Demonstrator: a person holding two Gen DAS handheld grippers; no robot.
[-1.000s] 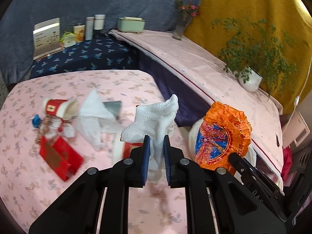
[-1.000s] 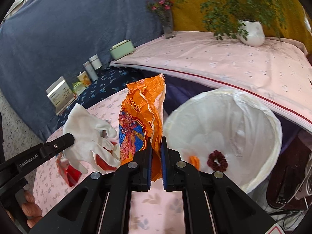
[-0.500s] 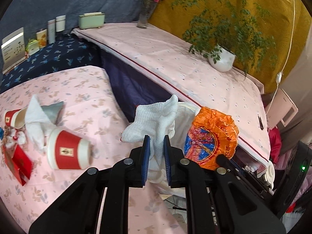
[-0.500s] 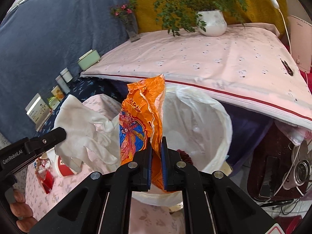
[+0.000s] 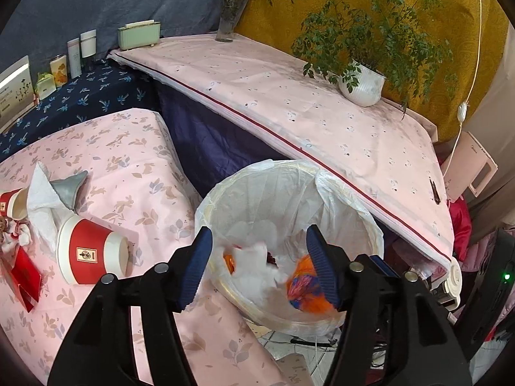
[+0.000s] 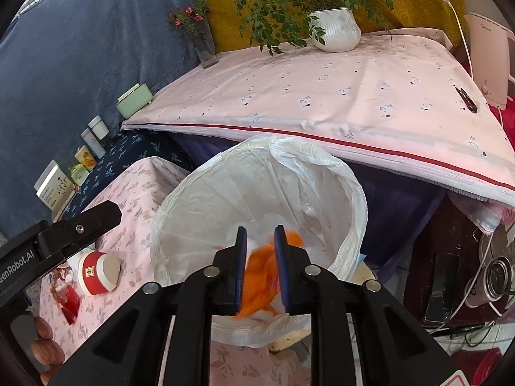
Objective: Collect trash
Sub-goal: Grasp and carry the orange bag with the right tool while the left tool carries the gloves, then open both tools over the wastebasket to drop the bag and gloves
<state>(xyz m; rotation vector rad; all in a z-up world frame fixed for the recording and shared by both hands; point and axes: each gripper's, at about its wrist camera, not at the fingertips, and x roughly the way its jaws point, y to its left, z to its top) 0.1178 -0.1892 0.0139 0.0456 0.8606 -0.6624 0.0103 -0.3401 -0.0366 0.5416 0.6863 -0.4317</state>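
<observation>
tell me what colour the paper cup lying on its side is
Red with white bands at rim and base, plus a small label: the paper cup, clearest in the left wrist view.

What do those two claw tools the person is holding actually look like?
Both are matte black plastic. The left gripper has two angular fingers tipped with ribbed dark-blue pads and round silver screws. The right gripper is built the same. In the right view, white lettering reading "enRobot.AI" shows on the left tool's side. No cables or sleeves show.
</observation>
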